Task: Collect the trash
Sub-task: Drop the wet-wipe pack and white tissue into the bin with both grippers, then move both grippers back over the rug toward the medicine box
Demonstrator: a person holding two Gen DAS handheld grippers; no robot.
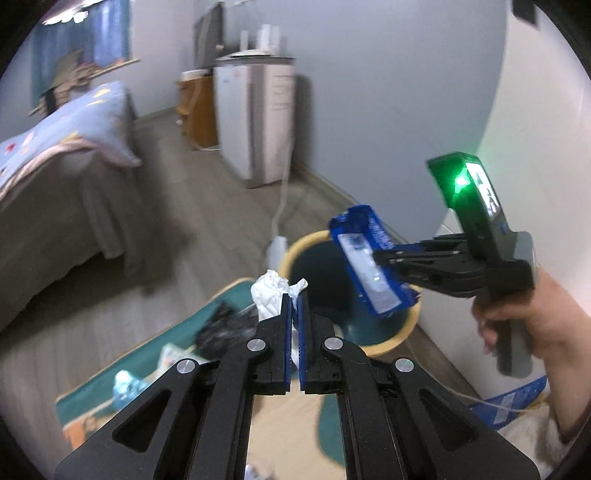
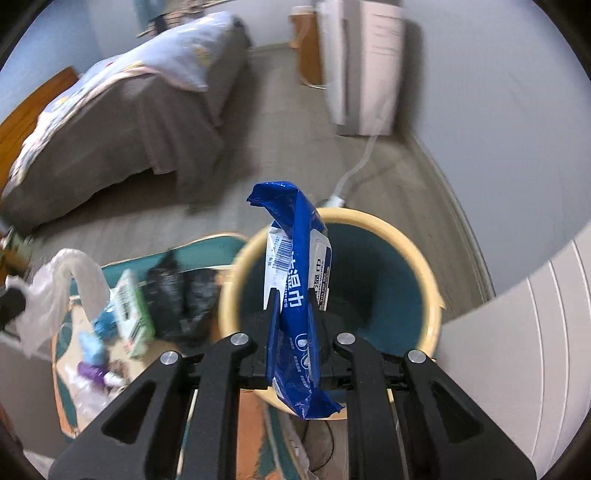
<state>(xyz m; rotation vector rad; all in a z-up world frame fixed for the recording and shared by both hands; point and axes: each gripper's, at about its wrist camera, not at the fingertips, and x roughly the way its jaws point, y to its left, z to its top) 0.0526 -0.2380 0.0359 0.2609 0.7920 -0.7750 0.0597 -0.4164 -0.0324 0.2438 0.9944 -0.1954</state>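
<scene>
Pale grey-blue walls [image 1: 369,92] enclose a bedroom with a grey wood-look floor [image 1: 207,206] and a light skirting board running along the far wall's foot. On the left stands a bed [image 2: 122,122] draped in a grey-brown skirt, with a light blue patterned quilt [image 1: 70,125] over it. Above it on the far left hangs a blue curtain [image 1: 96,33], bright light showing at its top. Against the far wall stands a white cabinet-like unit [image 1: 255,118], with a wooden piece of furniture [image 1: 199,107] just left of it. A teal and tan patterned rug [image 2: 207,247] lies near on the floor. A white panelled surface [image 2: 535,369] rises at the near right.
</scene>
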